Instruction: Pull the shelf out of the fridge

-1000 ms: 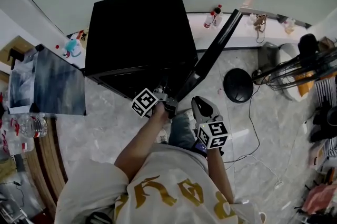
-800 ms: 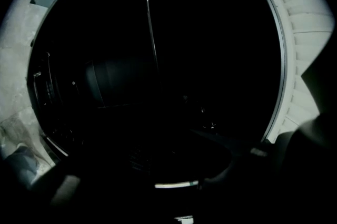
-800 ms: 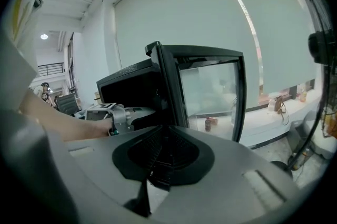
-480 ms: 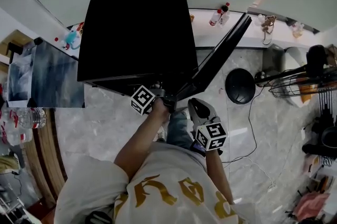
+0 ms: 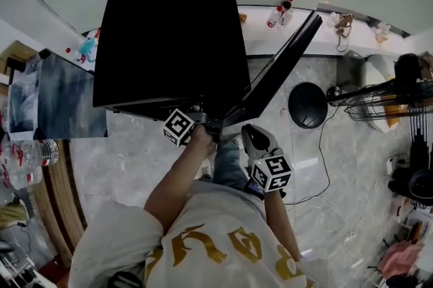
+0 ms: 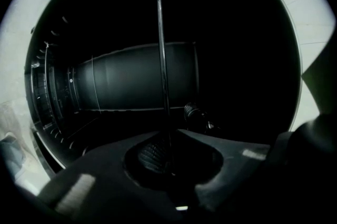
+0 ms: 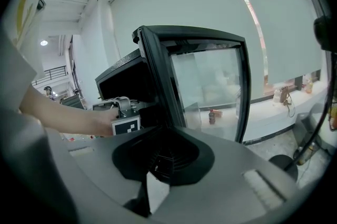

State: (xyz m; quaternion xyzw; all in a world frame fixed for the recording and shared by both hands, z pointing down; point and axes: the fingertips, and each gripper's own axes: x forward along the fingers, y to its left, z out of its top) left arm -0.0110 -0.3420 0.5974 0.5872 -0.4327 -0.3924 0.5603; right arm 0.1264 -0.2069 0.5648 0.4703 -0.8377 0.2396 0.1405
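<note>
Pale marbled floor [image 5: 135,158] spreads around a black mini fridge [image 5: 169,43] that stands against a light wall, with a white ledge behind the fridge carrying small bottles [image 5: 277,15]. A round black disc [image 5: 309,105] and a floor fan [image 5: 379,101] sit to the right of the fridge. The fridge's glass door [image 5: 277,67] is swung wide open at its right side. The left tongs [image 5: 203,124] are at the mouth of the fridge. Seen from the left gripper view, they are closed on the front edge of the shelf [image 6: 160,49], which shows edge-on as a thin dark line running back into the dark cabinet. The shelf sits inside the fridge, on its side rails as far as can be made out. The right tongs [image 5: 254,138] hang just in front of the fridge, below the door, closed on nothing. The pulling step looks to be just at hand: the grip is made, the shelf not visibly drawn out. The next move probably calls for a straight, level pull toward the person, keeping the shelf square in its rails so that it does not jam or tip. The free right tongs could support the front edge as it clears the fridge.
</note>
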